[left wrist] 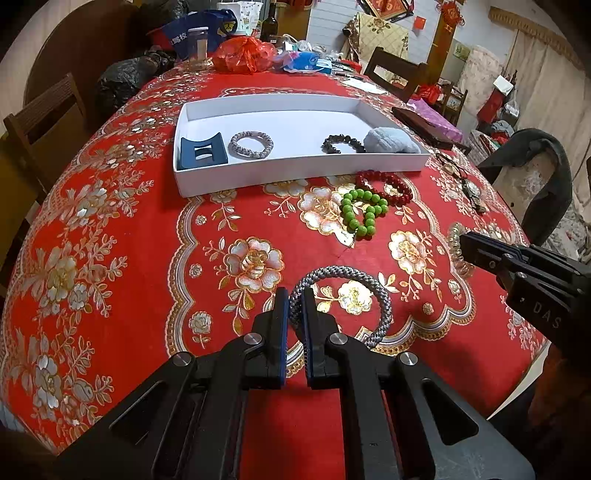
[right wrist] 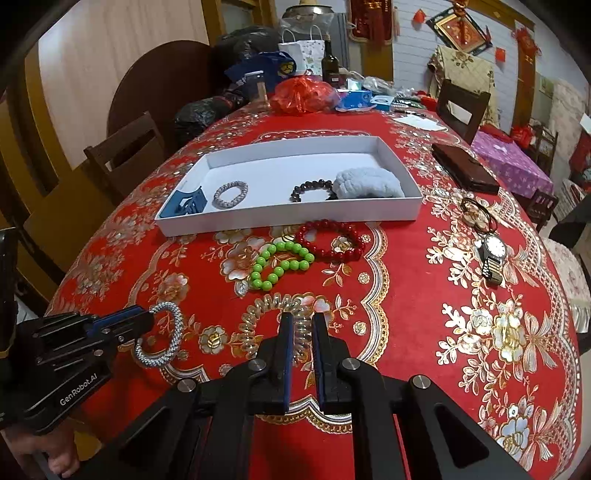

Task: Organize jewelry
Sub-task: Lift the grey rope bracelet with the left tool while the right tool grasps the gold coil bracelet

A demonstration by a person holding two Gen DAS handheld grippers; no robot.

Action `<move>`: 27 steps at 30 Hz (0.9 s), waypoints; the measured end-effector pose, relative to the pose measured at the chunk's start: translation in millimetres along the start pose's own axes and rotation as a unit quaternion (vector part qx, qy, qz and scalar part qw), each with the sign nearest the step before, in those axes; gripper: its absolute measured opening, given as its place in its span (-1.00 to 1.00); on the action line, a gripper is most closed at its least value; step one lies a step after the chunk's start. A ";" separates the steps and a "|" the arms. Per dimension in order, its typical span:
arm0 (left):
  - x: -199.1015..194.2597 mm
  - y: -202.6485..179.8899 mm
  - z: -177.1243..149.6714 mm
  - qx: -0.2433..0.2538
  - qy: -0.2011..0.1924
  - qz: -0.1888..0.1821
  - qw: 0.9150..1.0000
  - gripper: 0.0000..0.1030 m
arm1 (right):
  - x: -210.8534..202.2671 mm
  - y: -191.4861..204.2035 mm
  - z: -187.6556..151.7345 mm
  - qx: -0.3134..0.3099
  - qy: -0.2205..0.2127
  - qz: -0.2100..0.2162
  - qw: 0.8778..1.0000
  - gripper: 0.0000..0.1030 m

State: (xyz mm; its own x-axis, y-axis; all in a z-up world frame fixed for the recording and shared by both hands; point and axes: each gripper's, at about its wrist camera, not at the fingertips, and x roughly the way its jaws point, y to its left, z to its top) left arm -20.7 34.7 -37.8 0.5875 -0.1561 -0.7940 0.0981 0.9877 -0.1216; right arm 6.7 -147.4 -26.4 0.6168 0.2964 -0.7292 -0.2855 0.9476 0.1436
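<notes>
Grey braided bracelet (left wrist: 347, 295) pinched between left tool (left wrist: 295, 295) fingers.

- We read "GenRobot.AI" in white along the black body of the left gripper (right wrist: 149, 320), seen from the right wrist view.
- We read "DAS" in pale letters on the black body of the right gripper (left wrist: 466, 246), seen from the left wrist view; the word runs out of frame.
- Blue bag (left wrist: 199, 31) carries white print, too small for us to read.
</notes>
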 end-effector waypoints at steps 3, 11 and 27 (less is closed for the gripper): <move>0.9 -0.8 1.4 0.001 0.000 0.002 1.000 -0.90 | 1.6 -0.6 0.9 0.000 0.000 -0.003 1.000 -0.83; 1.0 -2.6 2.4 0.003 -0.007 0.015 1.000 -0.90 | 4.6 5.2 7.0 -0.005 -0.002 -0.007 1.000 -0.83; -7.6 1.5 10.4 -0.016 -0.025 0.030 0.999 -0.90 | 9.6 9.7 17.6 -0.010 -0.006 -0.001 1.000 -0.83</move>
State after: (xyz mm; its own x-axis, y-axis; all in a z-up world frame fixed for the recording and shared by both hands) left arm -16.6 37.3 -25.8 0.6305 -0.0958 -0.7703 0.0364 0.9949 -0.0939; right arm 22.8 -133.3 -20.2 0.6263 0.2958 -0.7213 -0.2993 0.9455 0.1280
